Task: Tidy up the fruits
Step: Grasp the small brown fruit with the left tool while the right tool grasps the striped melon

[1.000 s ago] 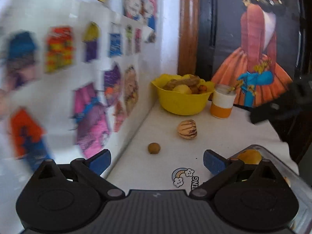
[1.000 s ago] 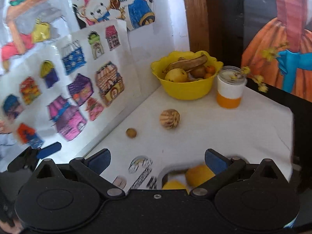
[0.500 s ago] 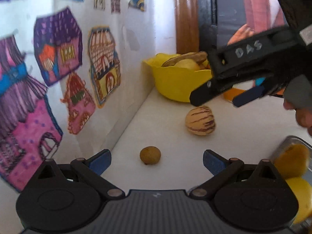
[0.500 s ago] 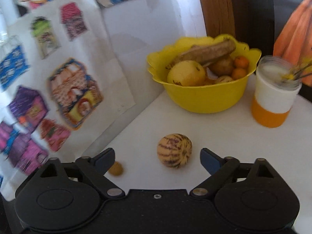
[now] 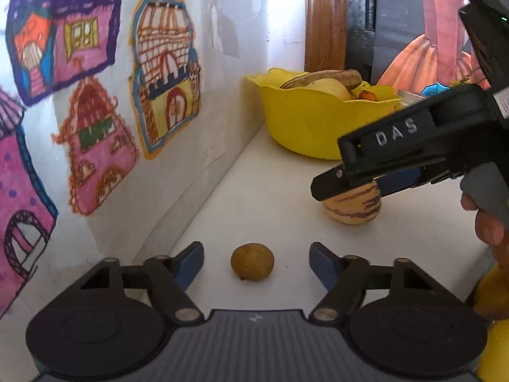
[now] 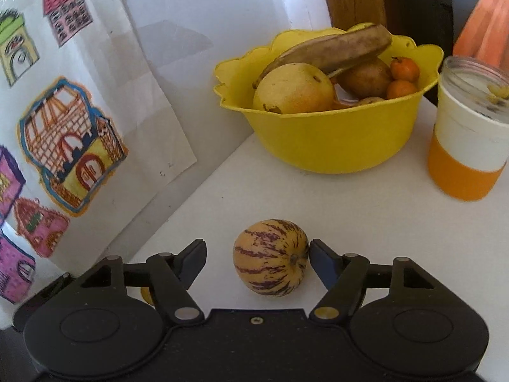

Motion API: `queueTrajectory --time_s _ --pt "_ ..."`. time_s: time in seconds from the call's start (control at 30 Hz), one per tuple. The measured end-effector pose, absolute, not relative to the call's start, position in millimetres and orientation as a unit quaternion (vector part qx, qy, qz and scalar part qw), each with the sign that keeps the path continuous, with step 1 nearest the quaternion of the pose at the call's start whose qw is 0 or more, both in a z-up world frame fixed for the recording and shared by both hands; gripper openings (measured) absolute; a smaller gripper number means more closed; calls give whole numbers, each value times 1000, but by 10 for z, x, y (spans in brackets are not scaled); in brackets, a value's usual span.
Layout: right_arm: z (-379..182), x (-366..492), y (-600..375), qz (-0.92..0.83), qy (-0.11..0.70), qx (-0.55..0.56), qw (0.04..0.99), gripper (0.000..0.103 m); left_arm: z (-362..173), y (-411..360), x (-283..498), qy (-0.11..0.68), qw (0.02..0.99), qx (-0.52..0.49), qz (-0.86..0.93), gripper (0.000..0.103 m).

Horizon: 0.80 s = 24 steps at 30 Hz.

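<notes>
right gripper (image 6: pixel 256 259): jaws wide, holding nothing; round cream fruit with purple stripes (image 6: pixel 270 257) lies between them at lower centre, stem end against the right pad. left gripper (image 5: pixel 256 264): jaws wide, bracketing small round brown fruit (image 5: pixel 252 261), untouched. yellow scalloped plastic bowl (image 6: pixel 334 140) sits beyond, upper centre.

On the white tabletop (image 6: pixel 350 210), the striped tan-and-purple round fruit (image 6: pixel 271 257) lies before the yellow scalloped plastic bowl (image 6: pixel 334 140) — the orange-and-white jar (image 6: pixel 467 149) just right of it, the small brown round fruit (image 5: pixel 252 261) nearer, leftward.
</notes>
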State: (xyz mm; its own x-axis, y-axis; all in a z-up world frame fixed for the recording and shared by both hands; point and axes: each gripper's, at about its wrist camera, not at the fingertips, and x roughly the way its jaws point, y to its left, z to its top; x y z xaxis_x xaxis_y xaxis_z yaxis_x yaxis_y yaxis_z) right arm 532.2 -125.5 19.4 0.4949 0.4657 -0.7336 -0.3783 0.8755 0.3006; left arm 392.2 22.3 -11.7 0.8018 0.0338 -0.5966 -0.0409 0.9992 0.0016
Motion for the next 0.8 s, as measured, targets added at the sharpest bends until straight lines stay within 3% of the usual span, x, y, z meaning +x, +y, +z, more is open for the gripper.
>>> queueTrajectory --time_s 0.27,0.4,0.5,0.53,0.8 --pt "139 5334 -1277 235 438 47 867 58 -108 249 3906 323 946 -15 23 54" --pt "89 5345 -1283 234 445 52 863 56 -118 218 4001 326 945 -12 24 49" --pt "85 5340 -1274 234 445 50 863 56 -120 191 4040 327 945 -11 23 40" --pt "82 5333 -1262 234 444 47 863 56 -118 186 4053 328 944 -10 23 33" --pt "156 5163 -1330 243 441 46 863 56 -77 208 3969 334 942 -34 16 32"
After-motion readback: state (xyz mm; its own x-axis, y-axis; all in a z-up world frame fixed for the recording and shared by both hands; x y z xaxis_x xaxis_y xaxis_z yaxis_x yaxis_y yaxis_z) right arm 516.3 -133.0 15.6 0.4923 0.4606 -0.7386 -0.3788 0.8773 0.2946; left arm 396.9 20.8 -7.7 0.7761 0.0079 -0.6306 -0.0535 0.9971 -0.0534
